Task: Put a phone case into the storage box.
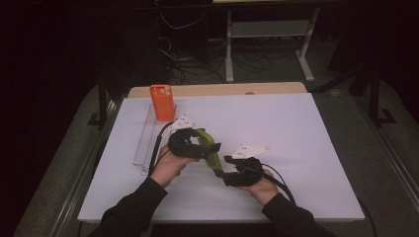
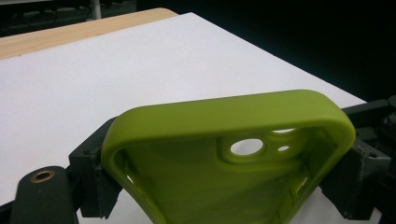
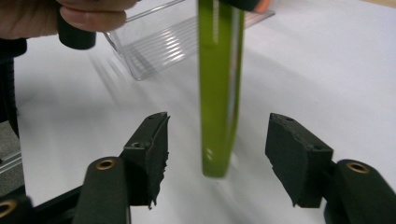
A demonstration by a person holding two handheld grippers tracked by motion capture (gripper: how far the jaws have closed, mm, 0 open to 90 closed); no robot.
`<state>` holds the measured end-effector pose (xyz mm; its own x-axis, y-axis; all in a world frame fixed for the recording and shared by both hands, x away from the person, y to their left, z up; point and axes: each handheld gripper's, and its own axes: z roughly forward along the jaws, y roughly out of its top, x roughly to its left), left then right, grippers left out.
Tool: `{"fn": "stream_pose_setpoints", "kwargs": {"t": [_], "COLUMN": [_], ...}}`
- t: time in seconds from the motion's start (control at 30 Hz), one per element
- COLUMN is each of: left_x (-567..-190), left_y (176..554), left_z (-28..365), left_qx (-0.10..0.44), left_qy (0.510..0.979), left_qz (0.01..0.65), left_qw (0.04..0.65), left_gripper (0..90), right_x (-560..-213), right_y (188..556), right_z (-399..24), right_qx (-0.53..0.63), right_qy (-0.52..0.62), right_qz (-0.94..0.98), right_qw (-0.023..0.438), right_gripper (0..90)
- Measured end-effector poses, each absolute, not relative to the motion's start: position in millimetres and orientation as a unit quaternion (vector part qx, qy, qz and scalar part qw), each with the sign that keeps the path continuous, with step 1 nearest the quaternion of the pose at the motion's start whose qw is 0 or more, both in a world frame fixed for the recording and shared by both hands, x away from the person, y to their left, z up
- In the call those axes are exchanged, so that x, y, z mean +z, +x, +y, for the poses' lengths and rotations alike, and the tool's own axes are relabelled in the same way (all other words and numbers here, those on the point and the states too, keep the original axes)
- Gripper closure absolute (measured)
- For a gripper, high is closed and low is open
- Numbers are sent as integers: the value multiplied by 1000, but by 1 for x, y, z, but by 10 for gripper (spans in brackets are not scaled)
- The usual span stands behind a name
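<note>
The left gripper (image 1: 205, 150) pinches the green phone case (image 2: 224, 154) by its side edges; the right gripper (image 3: 217, 154) stands spread around its lower end (not touching), above the open white table (image 1: 296, 128).

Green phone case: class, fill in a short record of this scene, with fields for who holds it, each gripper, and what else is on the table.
held thing: green phone case
left gripper: shut on the case's two sides
right gripper: open, case edge between its jaws, untouched
orange phone case: upright at the table's far left
clear tray: flat beside it
table: white top
</note>
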<state>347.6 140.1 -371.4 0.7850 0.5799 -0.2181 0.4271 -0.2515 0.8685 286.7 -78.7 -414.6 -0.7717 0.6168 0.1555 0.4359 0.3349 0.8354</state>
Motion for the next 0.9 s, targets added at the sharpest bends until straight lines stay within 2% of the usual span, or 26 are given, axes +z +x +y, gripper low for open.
{"fn": "stream_pose_setpoints", "kwargs": {"t": [0.23, 0.57, 0.7, 0.9], "left_x": [-365, -344, -333, -318], "left_y": [352, 361, 368, 376], "left_z": [142, 149, 155, 167], "left_qx": [80, 100, 110, 127], "left_qy": [788, 788, 783, 776], "left_qz": [322, 323, 325, 329], "left_qw": [518, 515, 519, 524], "left_gripper": [138, 139, 139, 139], "right_x": [-412, -422, -425, -431], "right_y": [289, 290, 289, 286], "right_z": [-103, -131, -144, -164], "right_qx": [462, 427, 424, 428], "right_qy": [340, 353, 363, 366], "right_qz": [813, 819, 815, 813], "right_qw": [102, 147, 152, 149], "right_gripper": [265, 110, 4, 0]}}
